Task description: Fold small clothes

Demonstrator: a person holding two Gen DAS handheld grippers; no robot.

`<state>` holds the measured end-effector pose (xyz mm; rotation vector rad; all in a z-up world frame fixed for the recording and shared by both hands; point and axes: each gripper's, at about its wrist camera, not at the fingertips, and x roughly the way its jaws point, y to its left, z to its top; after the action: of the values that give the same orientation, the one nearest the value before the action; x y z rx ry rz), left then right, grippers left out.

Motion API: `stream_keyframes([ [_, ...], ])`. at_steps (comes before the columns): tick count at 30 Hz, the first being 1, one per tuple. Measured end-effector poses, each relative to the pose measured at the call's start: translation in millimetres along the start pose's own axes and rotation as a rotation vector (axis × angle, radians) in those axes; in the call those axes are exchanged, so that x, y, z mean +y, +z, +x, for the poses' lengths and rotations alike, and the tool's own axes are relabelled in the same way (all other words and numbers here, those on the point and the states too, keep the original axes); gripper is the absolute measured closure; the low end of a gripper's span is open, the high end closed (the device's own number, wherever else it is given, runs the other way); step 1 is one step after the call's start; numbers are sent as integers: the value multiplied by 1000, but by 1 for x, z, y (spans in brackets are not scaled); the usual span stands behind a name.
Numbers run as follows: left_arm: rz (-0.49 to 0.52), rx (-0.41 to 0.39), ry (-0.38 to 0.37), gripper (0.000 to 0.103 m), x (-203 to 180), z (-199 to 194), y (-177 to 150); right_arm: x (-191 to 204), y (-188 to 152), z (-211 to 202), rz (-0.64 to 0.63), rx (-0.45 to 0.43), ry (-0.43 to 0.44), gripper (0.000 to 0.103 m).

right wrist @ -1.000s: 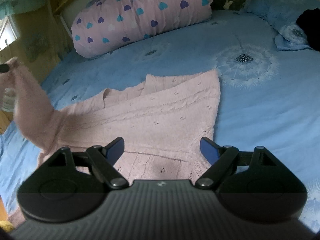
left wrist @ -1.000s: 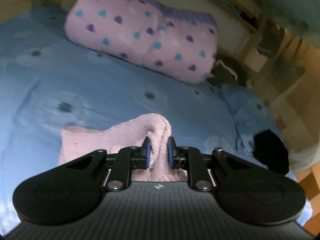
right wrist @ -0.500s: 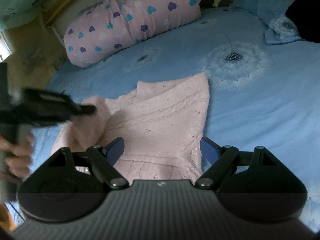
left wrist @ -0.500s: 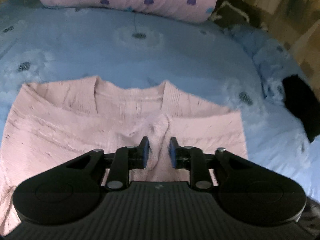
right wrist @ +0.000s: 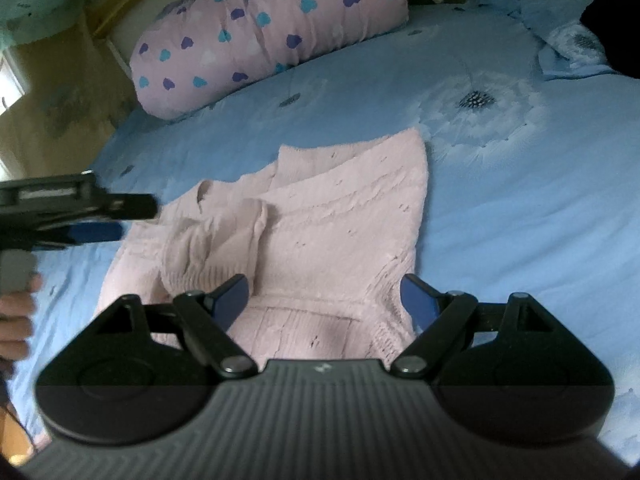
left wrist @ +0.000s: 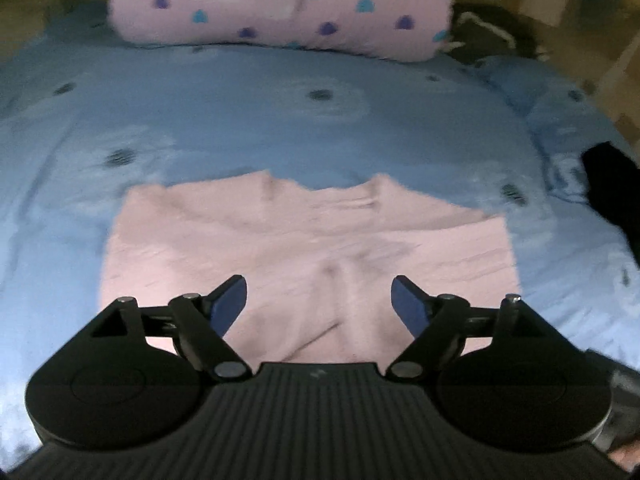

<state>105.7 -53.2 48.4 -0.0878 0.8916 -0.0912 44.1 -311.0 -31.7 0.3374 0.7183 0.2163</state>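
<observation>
Now the pink knit sweater [right wrist: 336, 240] lies flat on the blue bed [right wrist: 520, 208], one sleeve folded across its front. Left of it, the left claw [right wrist: 100, 220] is opening, pads off the cloth. Over its hem the right claw [right wrist: 326, 300] stands wide, empty. Beyond the sweater lies a heart-print bolster [right wrist: 272, 36].

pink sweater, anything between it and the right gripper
Nothing visible does. The right gripper hangs open just above the near hem of the pink sweater, with only air between. The left gripper, its jaws opening, is off to the side.
</observation>
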Motion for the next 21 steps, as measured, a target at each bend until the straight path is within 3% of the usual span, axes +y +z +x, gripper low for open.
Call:
stream_keyframes([
  [6,-57,3,88,20,56,-20,-29,7,-9,7,0,13,24,16],
  [10,-86,-11,110,20,83,-21,-45,5,-11,10,115,-17,61,16],
  [17,-24,-74,128,20,88,-6,-52,19,-10,1,221,-85,49,18],
  [21,25,-88,90,20,84,11,-57,38,-10,-10,176,-151,-34,17],
])
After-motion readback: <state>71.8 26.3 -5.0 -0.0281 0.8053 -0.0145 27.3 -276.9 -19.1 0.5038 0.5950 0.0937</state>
